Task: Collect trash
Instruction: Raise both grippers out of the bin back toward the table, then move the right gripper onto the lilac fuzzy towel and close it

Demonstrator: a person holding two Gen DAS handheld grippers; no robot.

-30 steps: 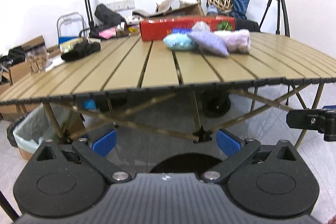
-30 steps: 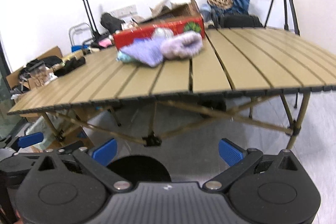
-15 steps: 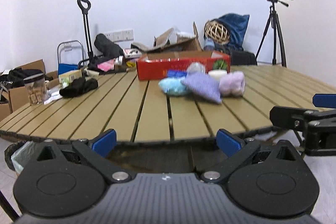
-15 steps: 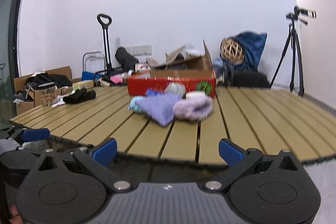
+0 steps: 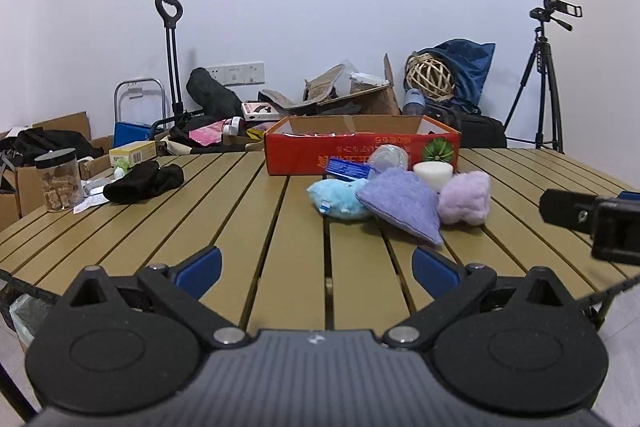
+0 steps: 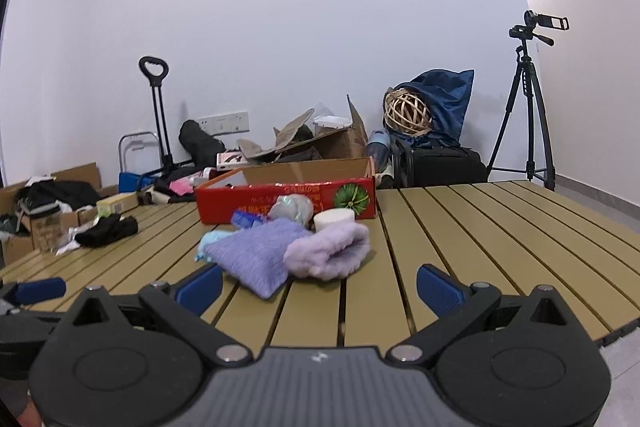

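The left gripper [image 5: 316, 269] and right gripper [image 6: 318, 285] hover with fingers spread, empty, over the slatted tan table [image 5: 248, 227]; soft purple, lilac and blue trash bundles [image 5: 400, 205] lie before the open red cardboard box [image 5: 360, 143]; its contents are hidden.

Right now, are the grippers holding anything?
No. The left gripper and right gripper are both open and empty, short of the fluffy pile on the table.
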